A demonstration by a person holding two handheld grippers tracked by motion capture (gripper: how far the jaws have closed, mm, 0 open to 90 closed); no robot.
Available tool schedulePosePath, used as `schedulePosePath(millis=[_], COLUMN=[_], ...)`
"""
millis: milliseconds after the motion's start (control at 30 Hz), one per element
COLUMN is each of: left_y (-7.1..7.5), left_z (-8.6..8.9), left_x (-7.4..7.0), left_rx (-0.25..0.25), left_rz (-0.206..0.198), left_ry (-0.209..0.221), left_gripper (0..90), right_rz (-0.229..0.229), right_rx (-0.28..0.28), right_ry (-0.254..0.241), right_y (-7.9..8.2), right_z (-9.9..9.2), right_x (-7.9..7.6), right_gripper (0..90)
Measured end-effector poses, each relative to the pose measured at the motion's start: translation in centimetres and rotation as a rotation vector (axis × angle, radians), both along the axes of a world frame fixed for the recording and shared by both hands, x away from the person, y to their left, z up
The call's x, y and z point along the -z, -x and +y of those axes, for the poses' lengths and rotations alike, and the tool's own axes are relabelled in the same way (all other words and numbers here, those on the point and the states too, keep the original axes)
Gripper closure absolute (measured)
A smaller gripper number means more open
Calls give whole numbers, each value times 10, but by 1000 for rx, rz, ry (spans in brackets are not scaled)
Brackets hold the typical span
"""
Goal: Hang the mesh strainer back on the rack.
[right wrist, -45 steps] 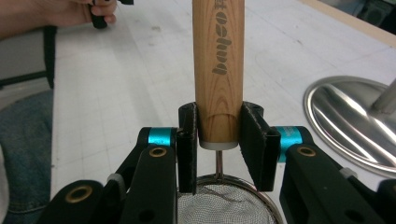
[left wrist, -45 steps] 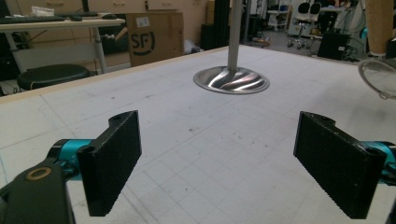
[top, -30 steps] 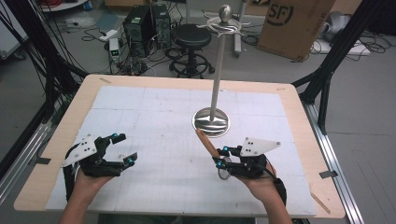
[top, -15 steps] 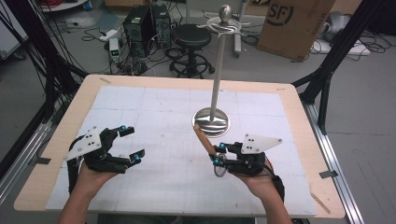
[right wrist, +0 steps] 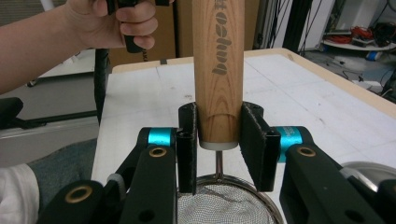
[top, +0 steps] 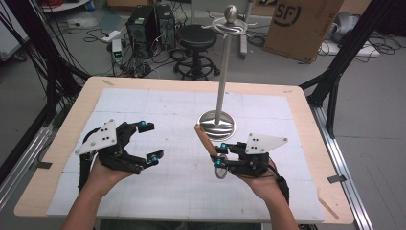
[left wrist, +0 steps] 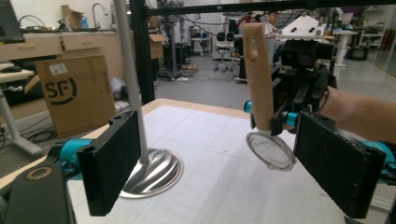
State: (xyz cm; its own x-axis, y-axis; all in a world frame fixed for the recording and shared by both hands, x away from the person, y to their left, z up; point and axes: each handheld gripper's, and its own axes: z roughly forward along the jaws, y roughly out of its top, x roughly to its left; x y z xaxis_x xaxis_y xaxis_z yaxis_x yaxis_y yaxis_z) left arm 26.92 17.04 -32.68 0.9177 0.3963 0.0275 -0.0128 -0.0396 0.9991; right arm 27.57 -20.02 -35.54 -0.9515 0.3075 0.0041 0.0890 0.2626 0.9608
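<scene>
- The right gripper (top: 219, 154) pinches a small strainer (top: 208, 143) by its wooden handle (right wrist: 218, 70); in the right gripper view both black jaws press on the low end of this handle, one on each side.
- The handle stands up and tilts a little, with its free end above the white mat (top: 182, 120) in the high view.
- The round mesh bowl (right wrist: 224, 203) of the strainer hangs under the jaws, at the end of a short metal neck.
- In the left gripper view the mesh bowl (left wrist: 271, 150) is seen just below the right gripper, above the mat.
- The left gripper (top: 147, 142) is spread wide, with nothing between its jaws; it is held above the left part of the table (top: 306, 103).
- The two grippers are well apart, and the left one looks toward the strainer.
- A metal stand (top: 218, 123) with a round base is on the mat, just behind the strainer handle; its thin pole (top: 223, 72) goes up to some hooks at the top.
- A cardboard box (top: 301, 24) and a black stool (top: 197, 40) are on the floor behind the table.
</scene>
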Motion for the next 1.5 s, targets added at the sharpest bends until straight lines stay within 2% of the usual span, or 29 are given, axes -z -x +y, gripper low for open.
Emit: schedulePosePath(millis=[233,767,967,1167,1267,1500], left_y=[-3,-7,-9,-11,-10,-10], left_z=[-17,-42,-51,-55,-56,-60], left_x=[-7,-8,-9,-7,-7,-6], left_rx=[37,87,122,150,149,166], left_rz=[-8,7,-5,6,-11,-8], left_ry=[0,-26,-35,-27,-27,-26], left_gripper=[158,176,234,295,335,410], right_rz=[-8,-16,-22,-27,-31,-33], right_rx=[-11,-34,-57,-71,-76,-83], right_ry=[-10,-27,-22,-23,-26,-21], right_y=[-1,-1,0,1,1,2], right_z=[5,13,20,24,25,28], right_x=[-3,-6,-9,-10,-10,-10], right_gripper=[686,686,685,685,686,686])
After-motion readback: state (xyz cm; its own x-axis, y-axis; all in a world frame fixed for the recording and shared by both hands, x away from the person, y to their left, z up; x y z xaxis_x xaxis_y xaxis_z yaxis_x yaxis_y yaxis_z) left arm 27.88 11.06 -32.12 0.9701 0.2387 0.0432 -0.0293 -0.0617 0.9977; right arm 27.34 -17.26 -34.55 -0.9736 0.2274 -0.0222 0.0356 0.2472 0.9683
